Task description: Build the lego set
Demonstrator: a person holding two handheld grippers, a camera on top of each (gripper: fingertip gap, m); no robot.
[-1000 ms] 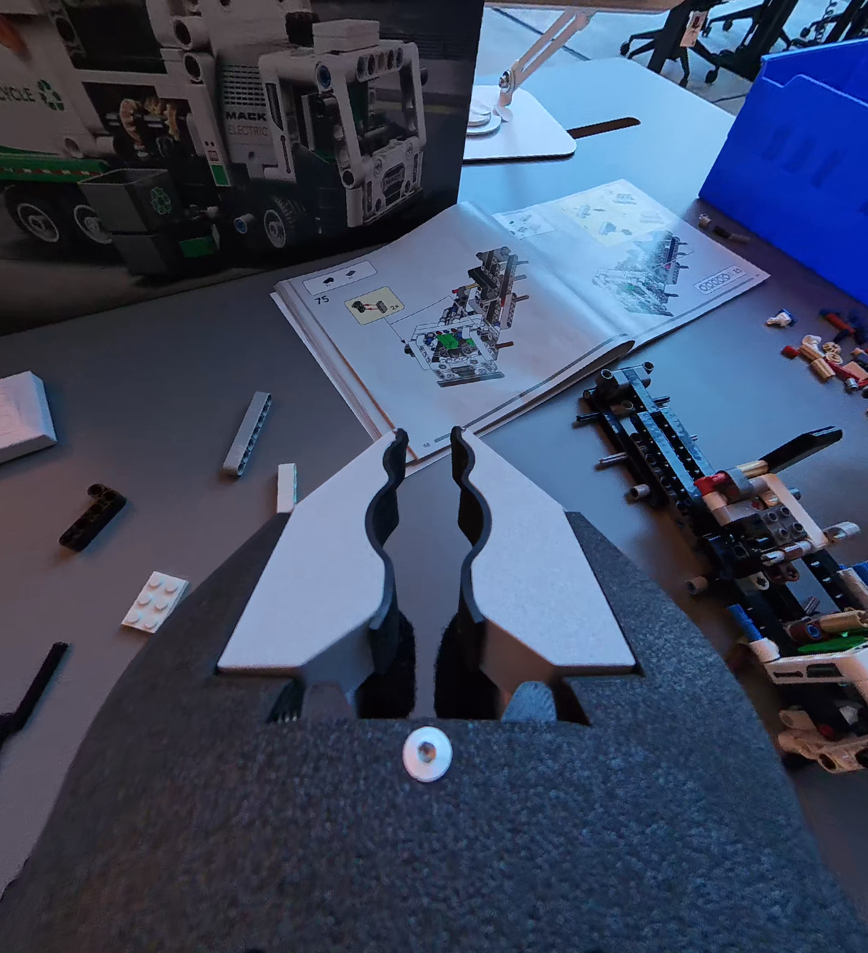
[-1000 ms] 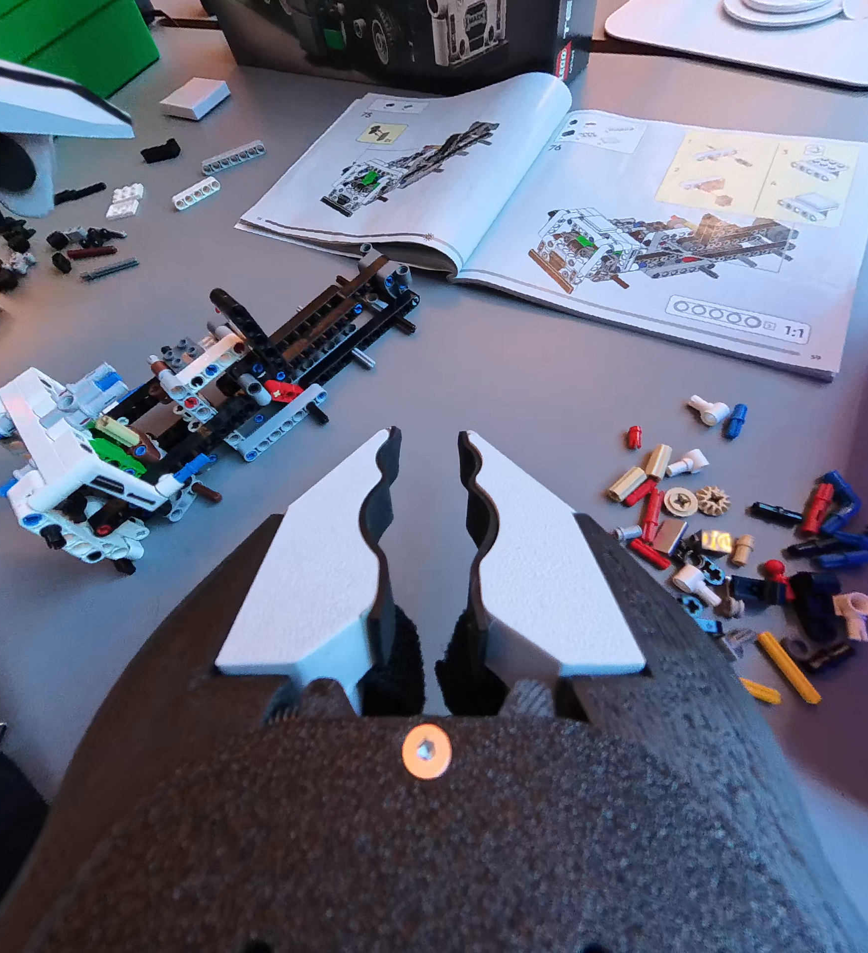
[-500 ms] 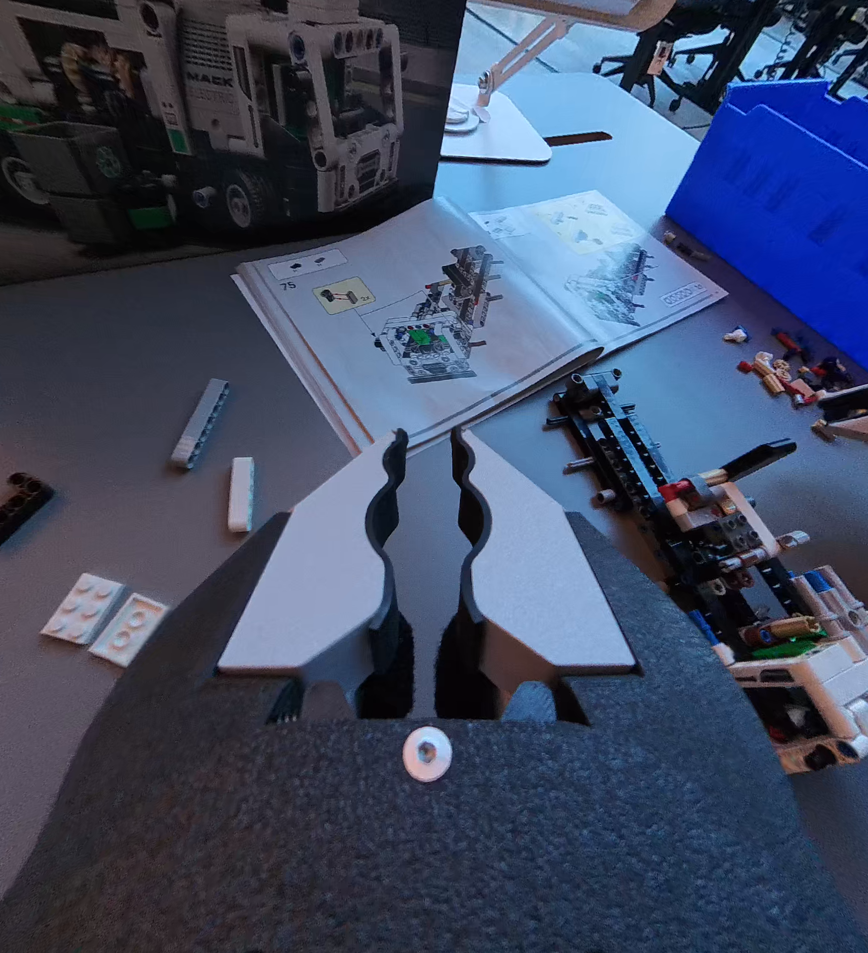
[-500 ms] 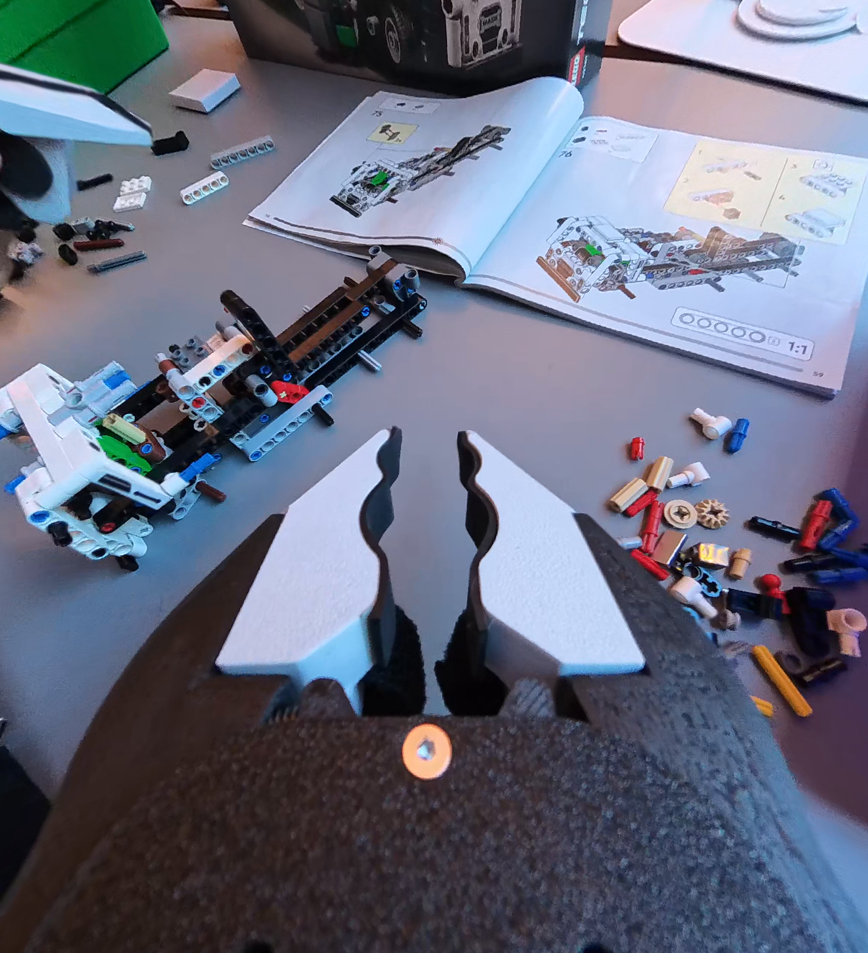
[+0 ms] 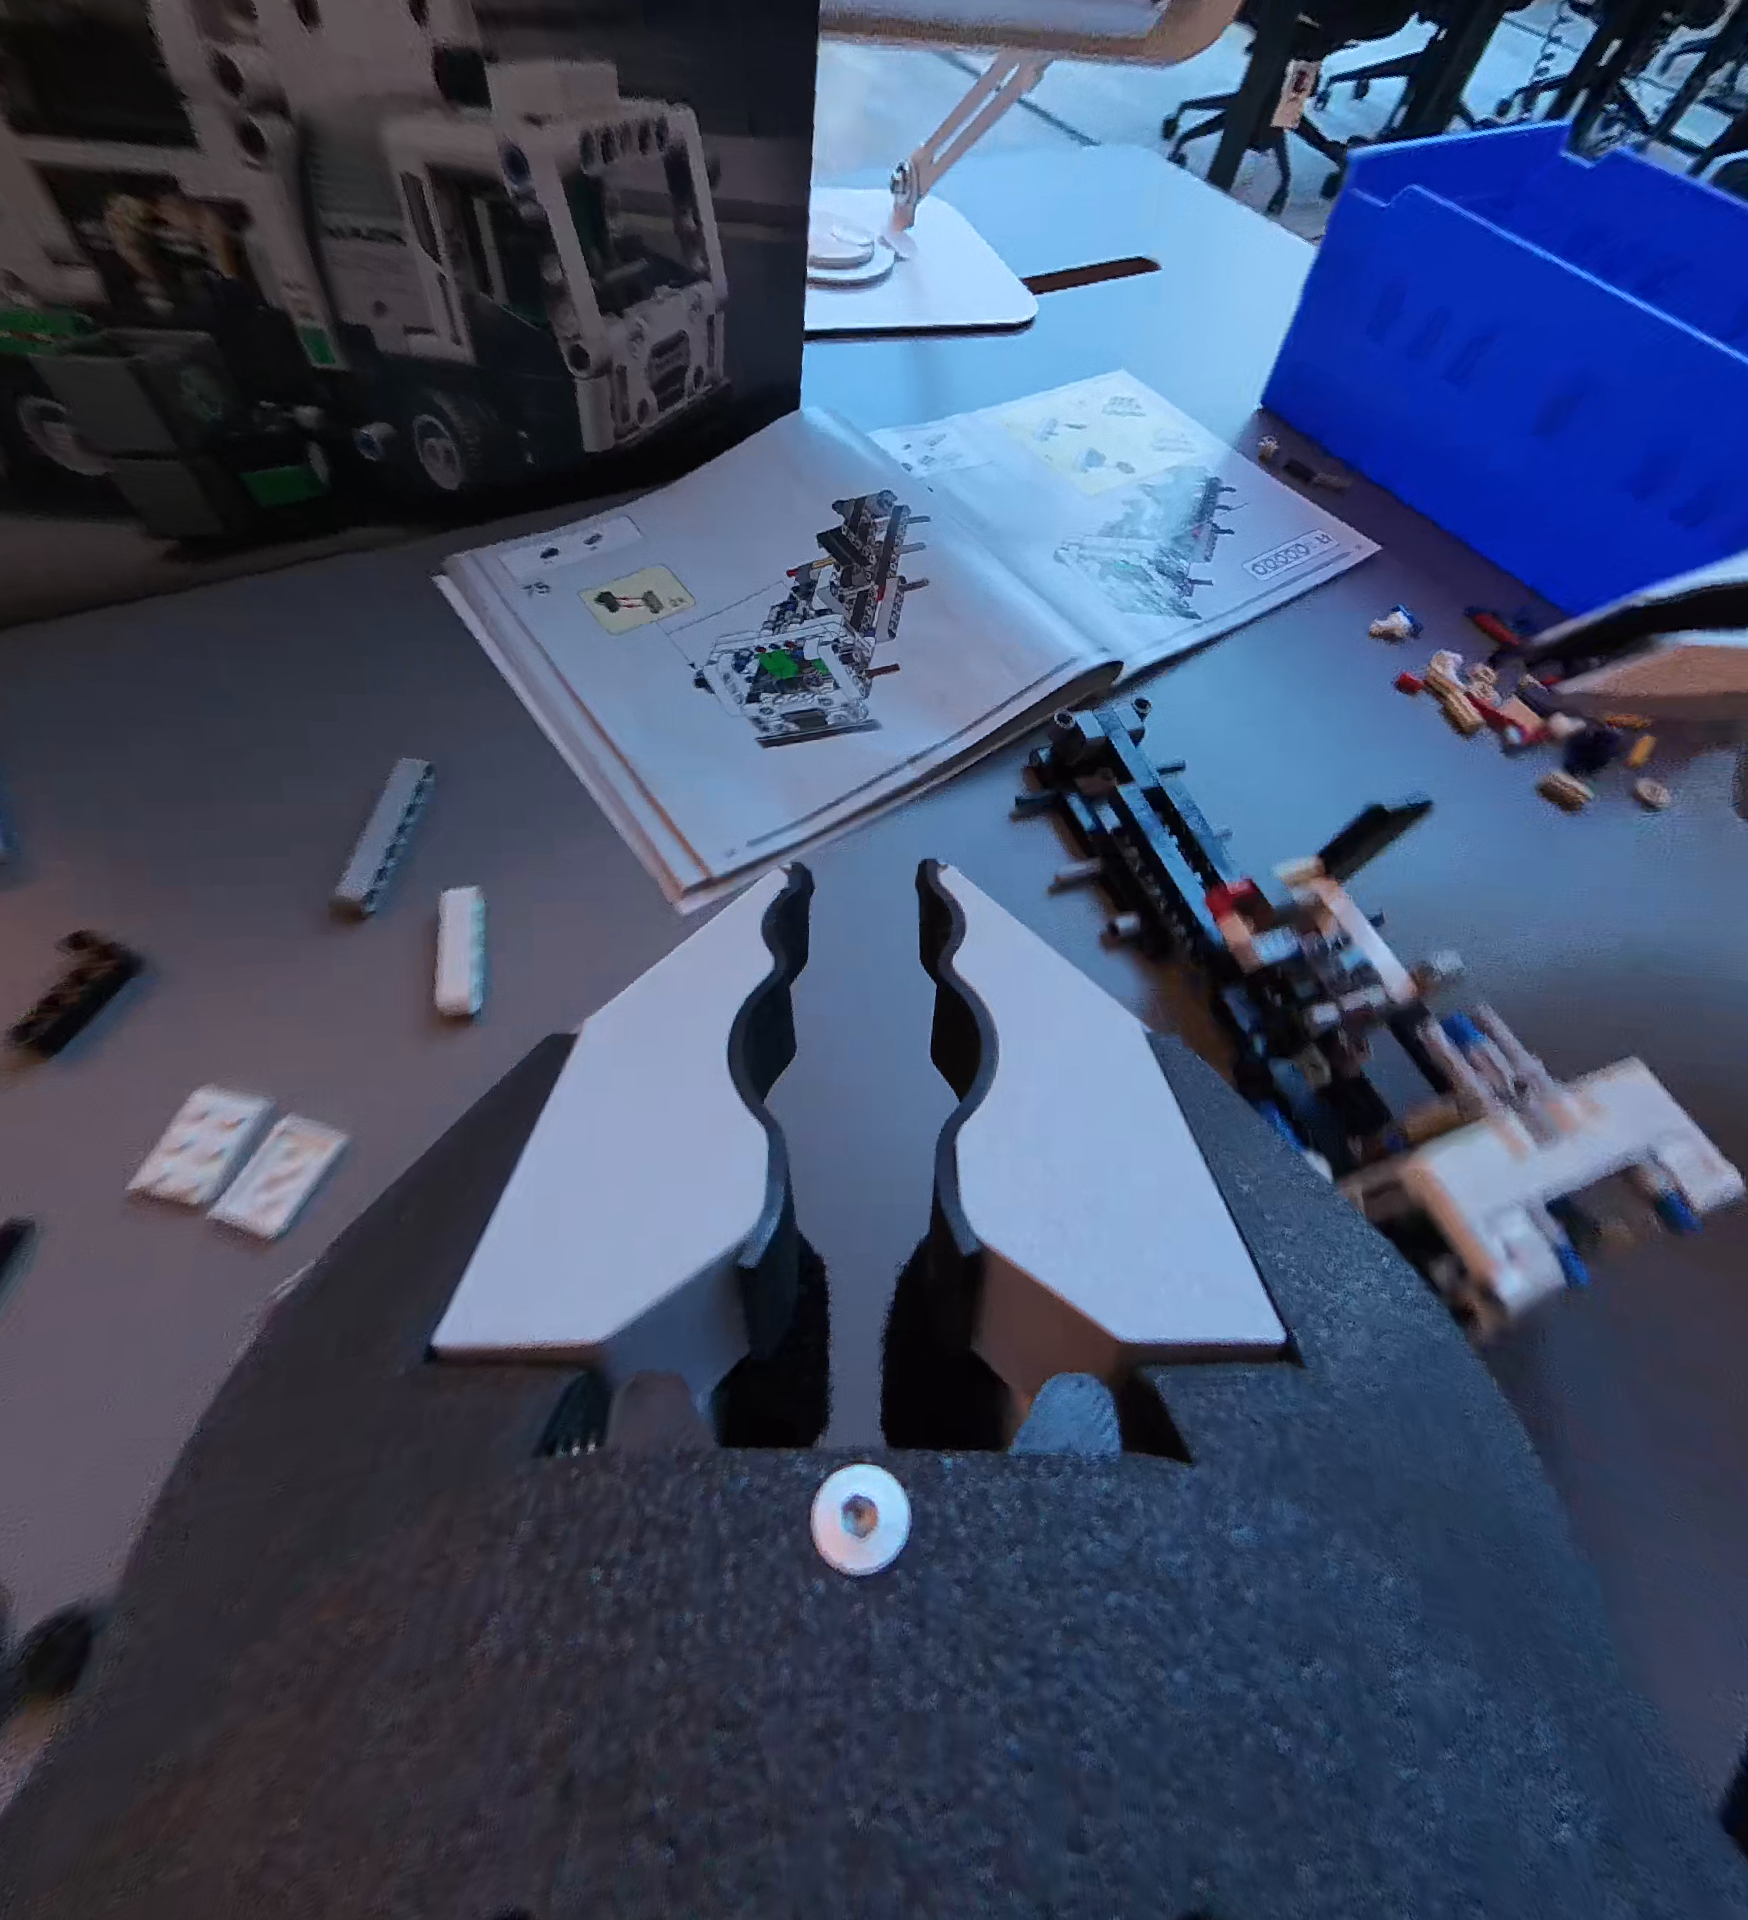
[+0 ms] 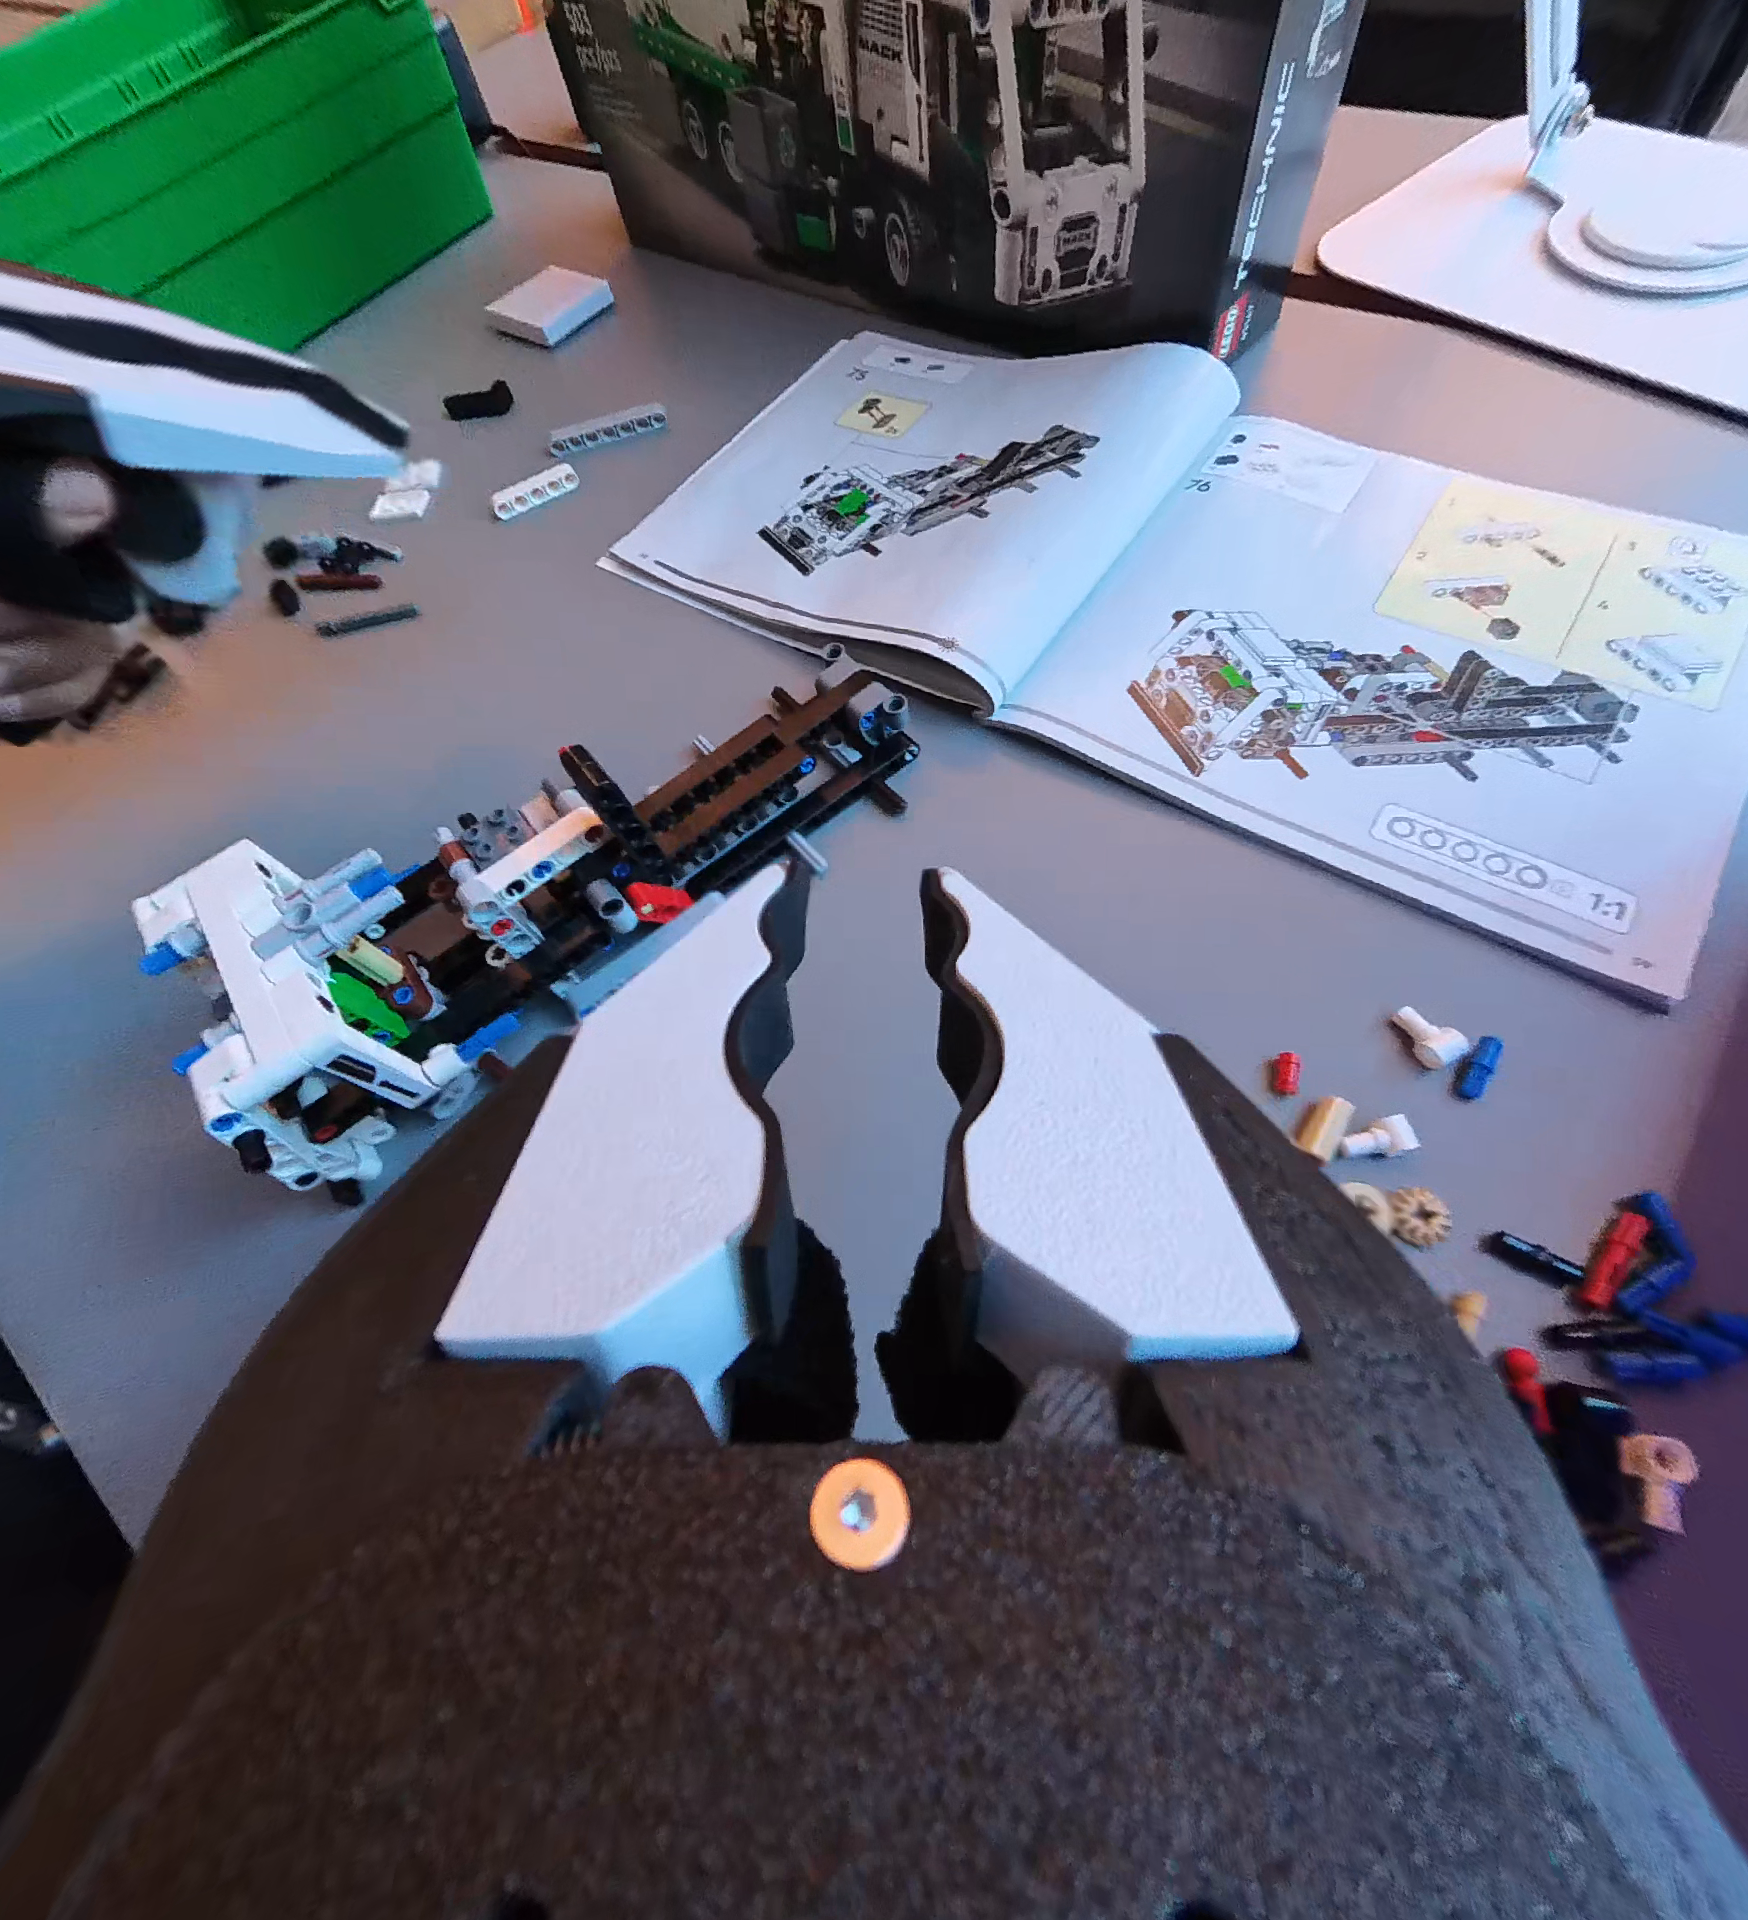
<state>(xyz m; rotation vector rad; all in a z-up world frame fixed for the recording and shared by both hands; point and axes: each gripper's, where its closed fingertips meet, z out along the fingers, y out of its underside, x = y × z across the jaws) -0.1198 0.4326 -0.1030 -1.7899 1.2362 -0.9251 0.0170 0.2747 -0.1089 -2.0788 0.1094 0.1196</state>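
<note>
The partly built truck chassis (image 6: 496,935), black beams with a white cab end, lies on the grey table; it also shows in the left wrist view (image 5: 1348,1018). The open instruction booklet (image 6: 1213,644) lies behind it, also in the left wrist view (image 5: 849,623). My right gripper (image 6: 859,883) is open and empty, above the table just right of the chassis. My left gripper (image 5: 862,878) is open and empty, above the booklet's near edge, left of the chassis. Loose small pins (image 6: 1618,1278) lie at the right.
The set's box (image 6: 953,156) stands at the back, with a green bin (image 6: 195,156) to its left and a blue bin (image 5: 1576,343) to the right. Grey and white beams (image 5: 387,836) and white plates (image 5: 236,1158) lie at the left. A white stand base (image 6: 1618,260) sits at the back. Left tips to right tips: about 20 cm.
The left gripper has swung left and back, bringing more loose pieces into its view. The right gripper has moved forward and left, closer to the chassis. Both stayed open.
</note>
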